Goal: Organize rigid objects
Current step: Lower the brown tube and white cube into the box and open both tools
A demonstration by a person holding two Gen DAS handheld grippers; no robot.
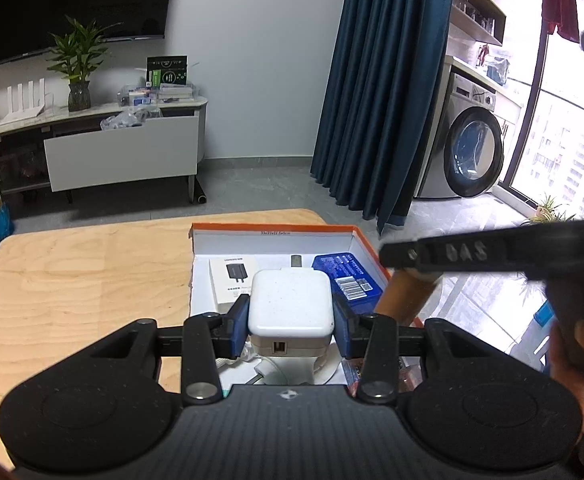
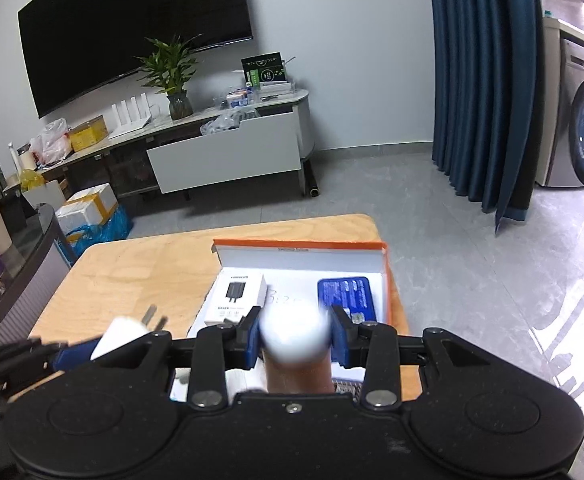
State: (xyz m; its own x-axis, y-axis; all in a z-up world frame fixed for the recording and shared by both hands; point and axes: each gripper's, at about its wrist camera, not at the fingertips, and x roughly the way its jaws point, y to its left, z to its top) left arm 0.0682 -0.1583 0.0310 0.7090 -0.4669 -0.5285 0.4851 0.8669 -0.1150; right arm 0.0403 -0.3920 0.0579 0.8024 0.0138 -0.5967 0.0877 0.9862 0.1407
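Observation:
My left gripper (image 1: pixel 291 314) is shut on a white square charger (image 1: pixel 291 300) and holds it above the near end of an orange-rimmed white box (image 1: pixel 276 228). The box holds a white charger carton (image 1: pixel 232 280) and a blue box (image 1: pixel 352 280). My right gripper (image 2: pixel 294 336) is shut on a brown bottle with a white cap (image 2: pixel 294 330), above the same box (image 2: pixel 300 245). In the left wrist view the right gripper and its bottle (image 1: pixel 408 292) show at the right. In the right wrist view the left gripper's charger (image 2: pixel 122 334) shows at the lower left.
The box sits at the right end of a light wooden table (image 1: pixel 72 280). Beyond the table are grey floor, a TV cabinet (image 2: pixel 228 152), a dark blue curtain (image 1: pixel 380 100) and a washing machine (image 1: pixel 472 148).

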